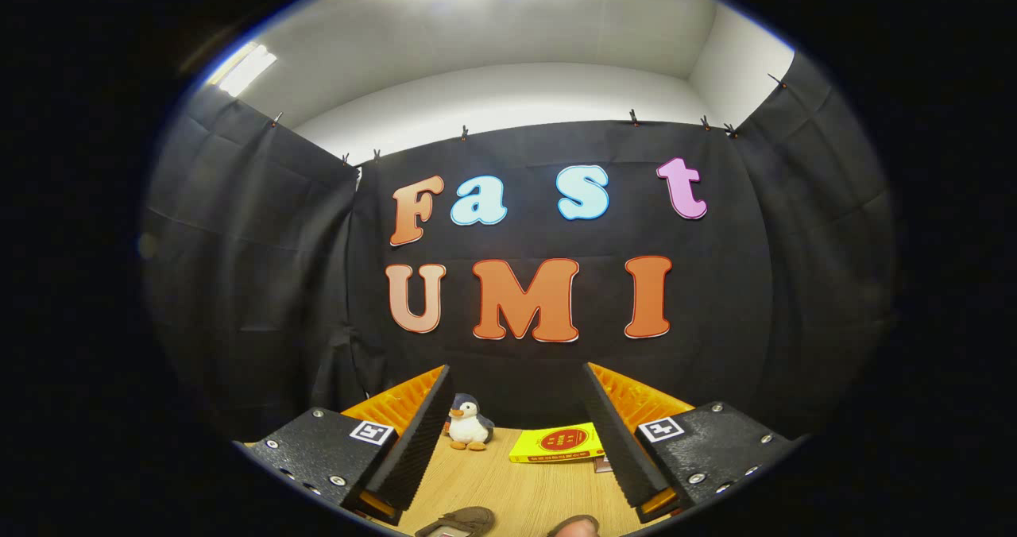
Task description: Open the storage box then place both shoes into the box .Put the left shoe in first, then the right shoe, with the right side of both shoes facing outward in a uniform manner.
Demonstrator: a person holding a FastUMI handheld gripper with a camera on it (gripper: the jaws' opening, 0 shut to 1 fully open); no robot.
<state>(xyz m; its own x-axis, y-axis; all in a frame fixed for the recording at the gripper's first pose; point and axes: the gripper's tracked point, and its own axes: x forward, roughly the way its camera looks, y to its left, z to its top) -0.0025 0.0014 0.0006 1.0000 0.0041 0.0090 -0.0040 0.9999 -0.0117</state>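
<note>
**Claw open, shoes at its base**

Your claw [516,434] is spread wide with nothing between the fingers, held level above the desk [516,485] and pointed at the black cloth wall [556,362].

Two shoes sit at 6 o'clock, just below and between the fingers: a brown shoe [459,521] toward 7 o'clock, and the toe of a second shoe [574,527] toward 5 o'clock. Both are cut off, so you can't tell left from right.

Beyond the fingers at 12 o'clock, near the wall: a toy penguin [469,426] standing upright by the left finger, and a yellow book [556,443] lying flat by the right finger. They're apart, not touching.
</note>
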